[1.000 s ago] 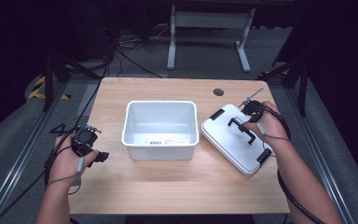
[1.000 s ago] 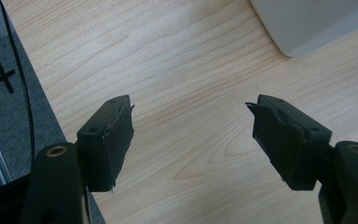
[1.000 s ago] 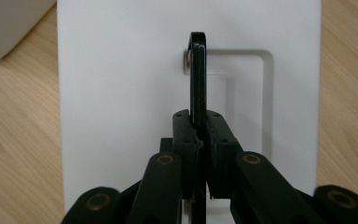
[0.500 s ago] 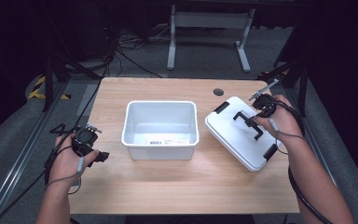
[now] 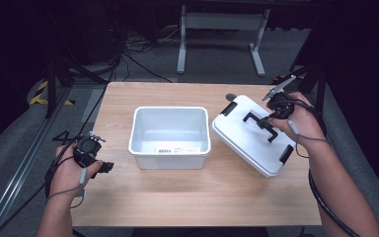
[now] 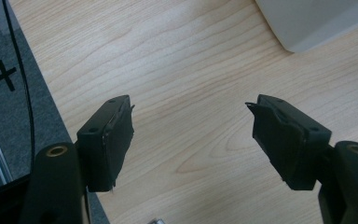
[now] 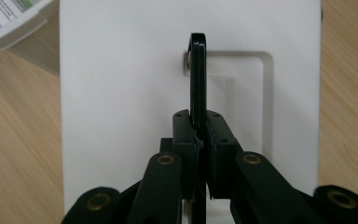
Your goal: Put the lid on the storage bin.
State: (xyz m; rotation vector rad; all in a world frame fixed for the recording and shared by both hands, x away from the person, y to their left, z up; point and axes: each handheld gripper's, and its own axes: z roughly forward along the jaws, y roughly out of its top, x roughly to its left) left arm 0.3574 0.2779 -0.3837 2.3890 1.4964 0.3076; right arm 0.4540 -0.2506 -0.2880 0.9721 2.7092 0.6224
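My right claw is clamped on the black handle of the white lid. In the right gripper view the handle stands edge-on, straight up out of the pinch of my two jaws, with the lid's flat white face spread out behind it on both sides. From the high view the lid sits at the right of the bench, tilted, its far left corner raised and its near right corner low towards the bench's right edge. It lies just right of the open white bin, close to it but apart. Black latches show at the lid's far left and near right ends.

My left claw is wide, nothing between the jaws, hovering over bare wood at the near left of the bench. The bin's corner shows at the top right of the left gripper view, well clear of my jaws.
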